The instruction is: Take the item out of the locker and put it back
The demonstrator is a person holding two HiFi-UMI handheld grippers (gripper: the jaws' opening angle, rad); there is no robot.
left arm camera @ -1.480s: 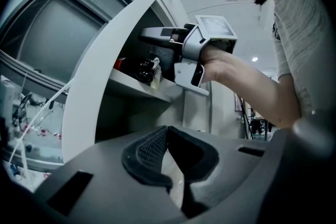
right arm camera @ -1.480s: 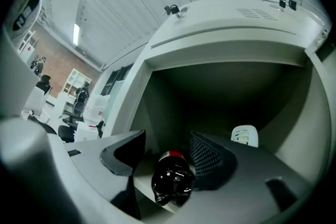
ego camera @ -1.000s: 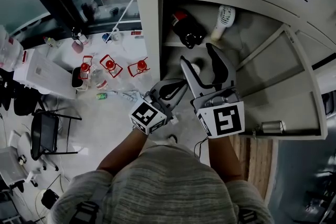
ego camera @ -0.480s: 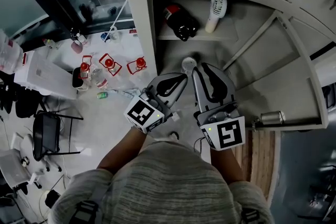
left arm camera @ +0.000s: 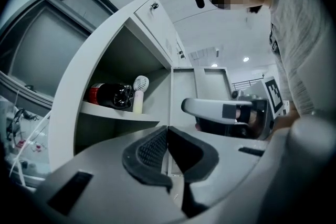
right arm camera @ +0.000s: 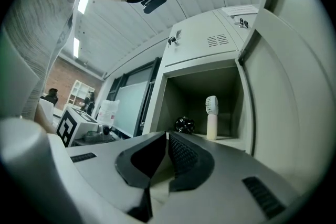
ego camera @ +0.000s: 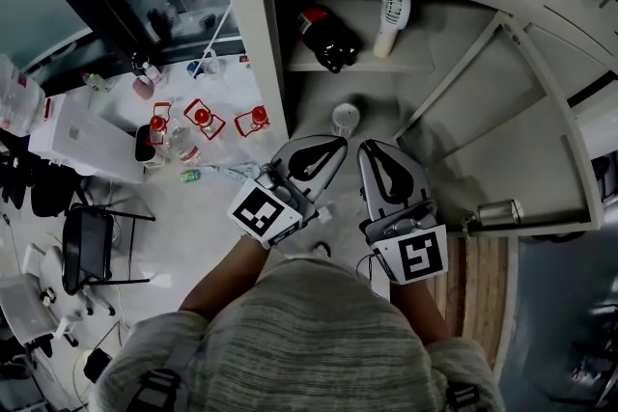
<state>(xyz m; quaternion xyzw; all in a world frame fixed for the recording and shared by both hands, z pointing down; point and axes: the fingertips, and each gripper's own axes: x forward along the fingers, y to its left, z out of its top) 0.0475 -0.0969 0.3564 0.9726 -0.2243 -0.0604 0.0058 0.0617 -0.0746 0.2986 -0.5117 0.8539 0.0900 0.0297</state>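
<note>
Ribbed left claw point(left arm camera: 167, 129) closed empty, right claw point(right arm camera: 167, 135) just closed empty; glossy bottle point(ego camera: 329, 40), perhaps plastic.

Right tool point(ego camera: 375, 153) pulled back from locker point(ego camera: 247, 34), jaws just closed, empty

Pale floor point(ego camera: 179, 222), black chair point(ego camera: 82, 251) at left, brick wall point(right arm camera: 65, 73), ceiling strip lights point(right arm camera: 83, 1)

Right gripper point(right arm camera: 167, 136), jaws just closed on nothing, faces a fan point(right arm camera: 211, 118) in the locker point(right arm camera: 177, 93).
</note>
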